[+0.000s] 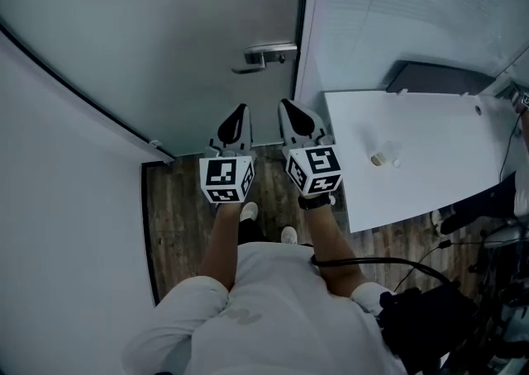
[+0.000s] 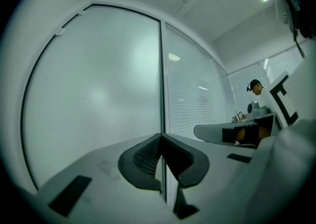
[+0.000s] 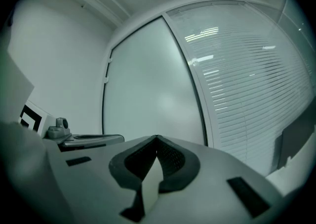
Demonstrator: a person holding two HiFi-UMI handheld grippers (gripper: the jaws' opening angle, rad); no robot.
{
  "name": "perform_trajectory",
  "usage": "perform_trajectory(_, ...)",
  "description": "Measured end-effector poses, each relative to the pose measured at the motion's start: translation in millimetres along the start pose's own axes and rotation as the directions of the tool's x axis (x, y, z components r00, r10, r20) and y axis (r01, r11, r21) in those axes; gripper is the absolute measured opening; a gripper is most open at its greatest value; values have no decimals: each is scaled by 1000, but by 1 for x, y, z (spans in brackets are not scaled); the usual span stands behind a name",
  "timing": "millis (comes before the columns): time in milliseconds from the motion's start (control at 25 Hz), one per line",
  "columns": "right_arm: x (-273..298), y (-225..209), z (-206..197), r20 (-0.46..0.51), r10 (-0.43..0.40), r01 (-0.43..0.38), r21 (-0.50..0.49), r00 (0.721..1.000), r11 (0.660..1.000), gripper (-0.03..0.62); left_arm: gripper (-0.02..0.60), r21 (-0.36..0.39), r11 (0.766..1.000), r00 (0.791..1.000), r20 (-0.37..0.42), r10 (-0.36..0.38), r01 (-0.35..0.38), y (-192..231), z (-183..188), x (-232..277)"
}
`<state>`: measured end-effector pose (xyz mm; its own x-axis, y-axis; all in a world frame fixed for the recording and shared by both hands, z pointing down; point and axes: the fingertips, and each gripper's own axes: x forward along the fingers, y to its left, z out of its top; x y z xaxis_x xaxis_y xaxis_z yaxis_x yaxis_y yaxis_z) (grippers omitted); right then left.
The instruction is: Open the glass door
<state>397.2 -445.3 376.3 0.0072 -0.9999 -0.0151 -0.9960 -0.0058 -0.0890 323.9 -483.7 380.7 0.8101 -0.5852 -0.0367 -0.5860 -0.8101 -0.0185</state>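
Note:
The frosted glass door (image 1: 165, 43) stands shut ahead of me, its metal lever handle (image 1: 266, 54) near the right edge by the dark frame. Both grippers are held side by side, pointing level at the door and short of it. The left gripper (image 1: 241, 109) is shut and empty, below and left of the handle. The right gripper (image 1: 286, 104) is also shut and empty, just below the handle. In the left gripper view the closed left gripper (image 2: 160, 136) faces the door pane (image 2: 98, 94). The right gripper (image 3: 157, 138) faces the same pane (image 3: 148, 94). Neither gripper view shows the handle.
A white table (image 1: 430, 159) stands close on the right with a small object (image 1: 382, 158) on it. Right of the door is a glass wall with blinds (image 3: 247, 85). A white wall (image 1: 58, 225) closes the left side. A person in a cap (image 2: 256, 92) sits beyond the table.

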Motion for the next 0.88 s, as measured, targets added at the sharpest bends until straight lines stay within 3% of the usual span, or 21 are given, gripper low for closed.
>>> perform_trajectory(320,65,-49,-6,-1,-110,110,-2,994,994,3,3,53,990,989,-84,-126,130,31,-30,93)
perform_trajectory(520,88,-71,-11,-21,-193,193,-13,981,981,3,3,48,981,972,-153,-181,190,53,-53,134)
perform_trajectory(880,113,-99,-26,-74,-279,277,-37,957,960,3,25,118,946,916,-310,-255,303,73,-104,190)
